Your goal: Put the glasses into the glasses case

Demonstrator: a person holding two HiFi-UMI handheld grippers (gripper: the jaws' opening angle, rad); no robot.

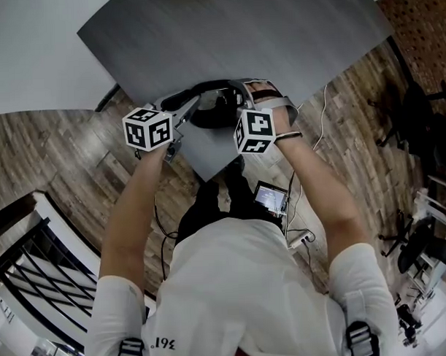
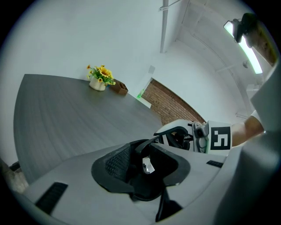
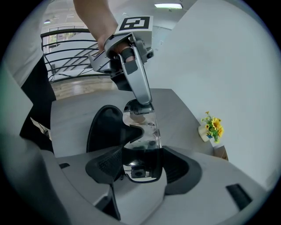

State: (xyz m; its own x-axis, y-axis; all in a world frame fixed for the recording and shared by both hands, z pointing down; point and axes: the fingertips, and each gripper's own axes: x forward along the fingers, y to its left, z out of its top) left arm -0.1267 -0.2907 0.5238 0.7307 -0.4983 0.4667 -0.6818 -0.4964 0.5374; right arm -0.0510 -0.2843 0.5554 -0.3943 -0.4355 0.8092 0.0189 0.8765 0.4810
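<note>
The glasses point(image 3: 142, 127), clear-lensed with a dark frame, hang in the air between my two grippers. My right gripper point(image 3: 140, 169) is shut on the near end of them. My left gripper point(image 3: 139, 107) is shut on the far end. In the left gripper view a dark temple arm of the glasses point(image 2: 147, 145) runs from my left gripper point(image 2: 147, 169) toward the right gripper point(image 2: 169, 136). The black glasses case point(image 3: 103, 127) lies open on the grey table, just below and beside the glasses. In the head view both grippers, left point(image 1: 195, 105) and right point(image 1: 244, 100), meet over the case point(image 1: 210, 117) at the table's near corner.
The grey table point(image 1: 240, 34) stretches away from me. A small pot of yellow flowers point(image 2: 100, 79) and a brown box point(image 2: 119, 88) stand at its far edge. Below are a wood floor with cables, a small screen device point(image 1: 271, 197), black chairs point(image 1: 418, 108) and a railing point(image 1: 29, 268).
</note>
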